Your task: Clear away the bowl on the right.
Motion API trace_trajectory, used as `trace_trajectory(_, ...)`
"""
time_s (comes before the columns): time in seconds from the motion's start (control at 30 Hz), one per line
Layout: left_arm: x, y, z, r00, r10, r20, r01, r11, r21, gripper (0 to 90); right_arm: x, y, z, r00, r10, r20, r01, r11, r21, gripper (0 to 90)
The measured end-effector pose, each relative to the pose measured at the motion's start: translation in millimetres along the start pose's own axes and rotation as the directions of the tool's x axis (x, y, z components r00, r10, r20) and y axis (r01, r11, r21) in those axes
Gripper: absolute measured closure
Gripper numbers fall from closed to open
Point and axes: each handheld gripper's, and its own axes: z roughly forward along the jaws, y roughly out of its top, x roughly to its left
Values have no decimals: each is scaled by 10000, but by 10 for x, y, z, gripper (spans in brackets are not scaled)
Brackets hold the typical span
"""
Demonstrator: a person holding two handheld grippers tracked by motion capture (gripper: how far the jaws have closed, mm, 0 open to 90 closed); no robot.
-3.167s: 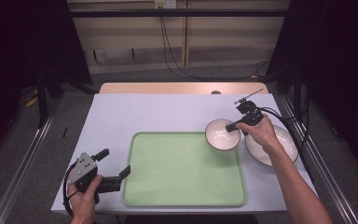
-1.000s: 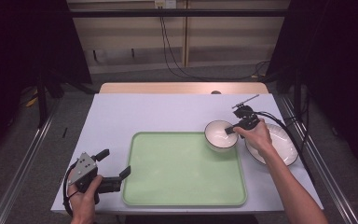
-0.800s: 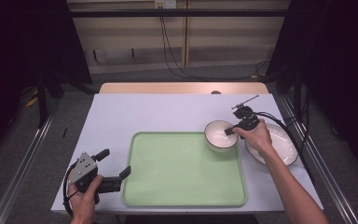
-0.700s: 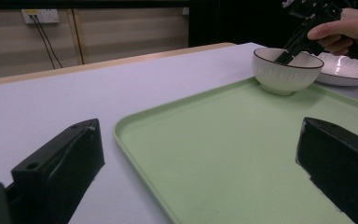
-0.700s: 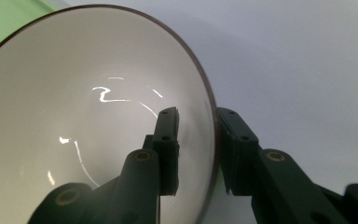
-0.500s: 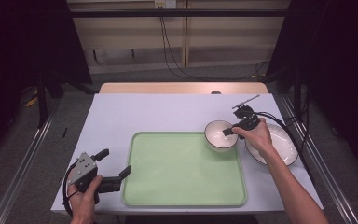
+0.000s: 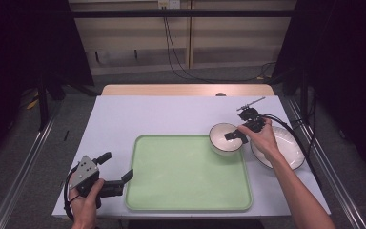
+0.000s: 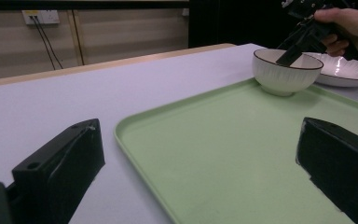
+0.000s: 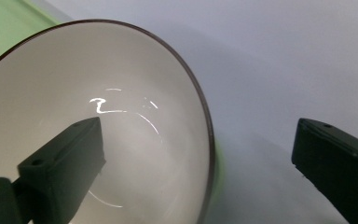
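Observation:
A white bowl [image 7: 220,139] with a dark rim stands on the far right corner of the green tray [image 7: 186,176]. My right gripper [image 7: 233,137] reaches over the bowl's right rim. In the right gripper view one jaw is inside the bowl [image 9: 135,130] and the other outside it. The right gripper [image 9: 200,149] has just been opening its jaws, and the pads stand clear of the rim between them. My left gripper [image 7: 116,166] rests open at the tray's near left corner, holding nothing. From the left gripper [image 8: 200,140] the bowl [image 8: 284,74] shows far across the tray [image 8: 242,140].
A white plate [image 7: 286,148] lies on the table right of the bowl, under my right hand. The pale table [image 7: 171,117] stretches behind and left of the tray. Cables trail from the right gripper over the table's right edge.
Since the earliest frame the bowl and my right hand have shifted slightly left, onto the tray's corner. The right jaws now look spread across the rim. The left hand has not moved.

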Motion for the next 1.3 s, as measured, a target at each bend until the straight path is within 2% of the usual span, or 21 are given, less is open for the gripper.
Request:
trace_trajectory(0.07, 1, 0, -1, 10000, 3, -19, -3, 10000, -4, 9, 2, 1, -12, 10000, -33, -37, 33, 10000, -89, 60)
trace_trajectory(0.13, -2, 0, -1, 10000, 4, -7, -4, 10000, -2, 9, -5, 7, -27, 10000, 56, -23, -56, 9995, -311, 32)
trace_trajectory(0.23, -6, -5, 0, 10000, -70, -16, 70, 10000, 6, 10, -6, 13, -67, 9988, 455, 207, -447, 9983, -380, 37)
trace_trajectory(0.33, -3, -11, -13, 9999, -113, 24, 113, 9999, -30, 10, -11, -8, -91, 9983, 336, 476, -310, 9981, -541, 37)
trace_trajectory(0.4, 2, -9, -16, 9999, -107, 21, 107, 9999, -58, 10, -13, -17, -101, 9984, 320, 459, -290, 9974, -656, 39)
trace_trajectory(0.47, 6, -11, -14, 9999, -100, -6, 100, 9999, -43, 10, -23, -34, -136, 9980, 17, 633, 56, 9935, -1139, 37)
trace_trajectory(0.53, -1, -11, -10, 9999, -142, 1, 142, 9999, -50, 10, -18, -45, -190, 9964, 135, 843, -17, 9905, -1378, 35)
trace_trajectory(0.57, -16, -7, -5, 10000, -96, -14, 96, 9999, -29, 9, -19, -67, -238, 9964, 86, 841, 57, 9858, -1679, 34)
trace_trajectory(0.6, -16, -7, -5, 10000, -96, -14, 96, 9999, -29, 9, -19, -67, -238, 9964, 86, 841, 57, 9858, -1679, 34)
trace_trajectory(0.67, -20, -4, 1, 10000, -3, 6, 3, 10000, 2, 10, -20, -96, -263, 9941, -354, 1025, 558, 9777, -2026, 29)
trace_trajectory(0.73, -14, -9, 7, 9999, -99, -124, 100, 9999, 29, 9, 22, -159, -311, 9879, -502, 1469, 821, 9720, -2200, 31)
trace_trajectory(0.8, -11, -11, 7, 9998, -126, -124, 126, 9999, 7, 9, 32, -174, -332, 9874, -532, 1489, 862, 9706, -2248, 31)
trace_trajectory(0.87, -12, -10, 5, 9998, -138, -144, 138, 9999, -5, 8, 49, -219, -387, 9846, -548, 1660, 975, 9604, -2610, 29)
trace_trajectory(0.9, -13, -10, 7, 9998, -131, -139, 132, 9999, 9, 8, 56, -249, -435, 9836, -425, 1753, 924, 9535, -2870, 27)
trace_trajectory(0.93, -13, -10, 7, 9998, -131, -139, 132, 9999, 9, 9, 56, -249, -435, 9836, -425, 1753, 924, 9535, -2870, 27)
trace_trajectory(0.97, -14, -11, 6, 9998, -125, -154, 125, 9999, 25, 9, 50, -281, -481, 9832, -380, 1785, 934, 9450, -3133, 26)
trace_trajectory(1.03, -14, -12, -3, 9999, -132, -69, 132, 9999, -49, 9, 56, -300, -507, 9838, -294, 1771, 855, 9441, -3183, 26)
trace_trajectory(1.07, -9, -10, -14, 9998, -113, -180, 113, 9999, -9, 9, 64, -350, -568, 9821, -216, 1869, 853, 9366, -3398, 22)
trace_trajectory(1.17, -2, -12, -20, 9998, -65, -184, 65, 10000, -20, 9, 63, -420, -630, 9809, -156, 1939, 872, 9263, -3664, 22)
trace_trajectory(1.3, -14, -10, -19, 9998, -104, -140, 104, 9999, 3, 9, 59, -527, -695, 9791, -39, 2033, 832, 9200, -3830, 19)
